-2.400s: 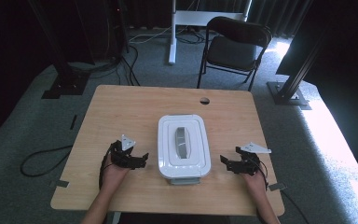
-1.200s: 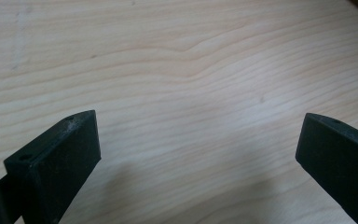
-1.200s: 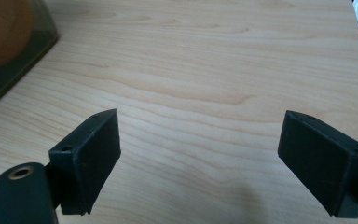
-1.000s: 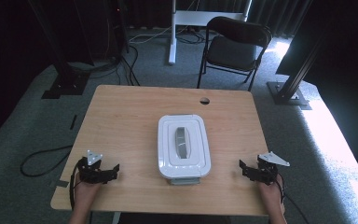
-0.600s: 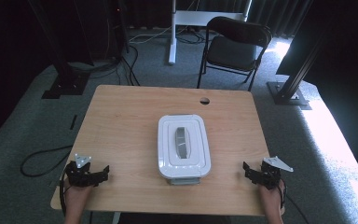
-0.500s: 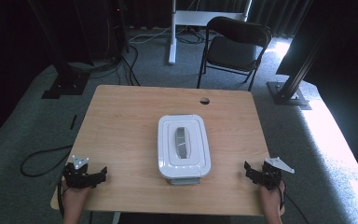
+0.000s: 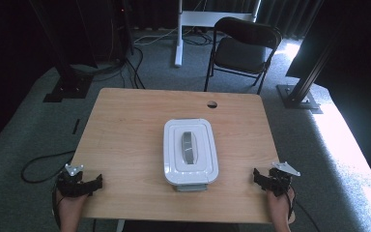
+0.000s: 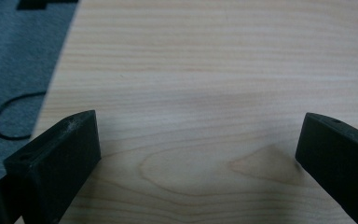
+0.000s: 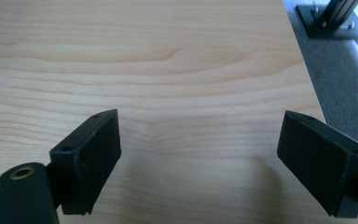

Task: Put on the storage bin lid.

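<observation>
High view: left gripper and right gripper low at near table corners, jaws spread wide, far from white box.

One container, two claws, one chair

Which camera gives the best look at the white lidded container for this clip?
The high view: the white lidded container lies whole at mid-table, grey handle on top, between the left gripper and right gripper. Both gripper views look along open jaws at bare wood.
</observation>
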Motion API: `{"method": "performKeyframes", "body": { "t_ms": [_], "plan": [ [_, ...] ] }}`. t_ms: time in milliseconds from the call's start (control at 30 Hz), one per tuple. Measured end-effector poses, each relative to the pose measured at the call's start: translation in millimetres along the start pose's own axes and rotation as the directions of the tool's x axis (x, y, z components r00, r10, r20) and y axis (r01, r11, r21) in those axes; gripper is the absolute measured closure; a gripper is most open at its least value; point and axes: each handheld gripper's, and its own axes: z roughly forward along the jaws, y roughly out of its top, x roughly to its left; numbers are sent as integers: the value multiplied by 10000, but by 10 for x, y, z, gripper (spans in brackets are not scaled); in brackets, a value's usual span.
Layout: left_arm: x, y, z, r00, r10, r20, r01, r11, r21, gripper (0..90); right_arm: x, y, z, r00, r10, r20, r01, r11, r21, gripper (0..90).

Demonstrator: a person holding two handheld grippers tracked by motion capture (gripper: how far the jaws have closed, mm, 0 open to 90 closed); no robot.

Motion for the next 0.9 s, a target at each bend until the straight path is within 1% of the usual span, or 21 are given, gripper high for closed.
{"method": "performKeyframes", "body": {
  "t_ms": [67, 100, 167, 233, 400, 733, 900],
  "plan": [
    [5, 5, 5, 9999, -101, -72, 101, 9999, -4, 4, -13, 9, 29, 9999, 107, -127, -102, 9992, 390, 128],
    [6, 8, 9, 9999, -109, -86, 109, 9999, -10, 4, -14, 13, 41, 9999, 132, -82, -127, 9984, 544, 131],
    [10, 14, 15, 9999, -89, -76, 89, 10000, -8, 4, 11, 17, 53, 9998, -128, 123, 120, 9978, 650, 127],
    [8, 20, 19, 9998, -144, -121, 144, 9999, 1, 4, 27, 20, 60, 9997, -237, 85, 231, 9976, 657, 125],
    [-2, 33, 34, 9993, -277, -235, 277, 9996, -25, 4, 30, 24, 65, 9997, -235, 35, 232, 9973, 692, 119],
    [7, 69, 66, 9999, -129, -105, 128, 9999, -15, 4, 40, 36, 79, 9998, -178, 70, 173, 9974, 694, 119],
    [0, 81, 76, 9998, -140, -112, 140, 9999, 7, 4, 40, 41, 85, 9998, -184, 77, 179, 9974, 691, 119]
  ]
}}
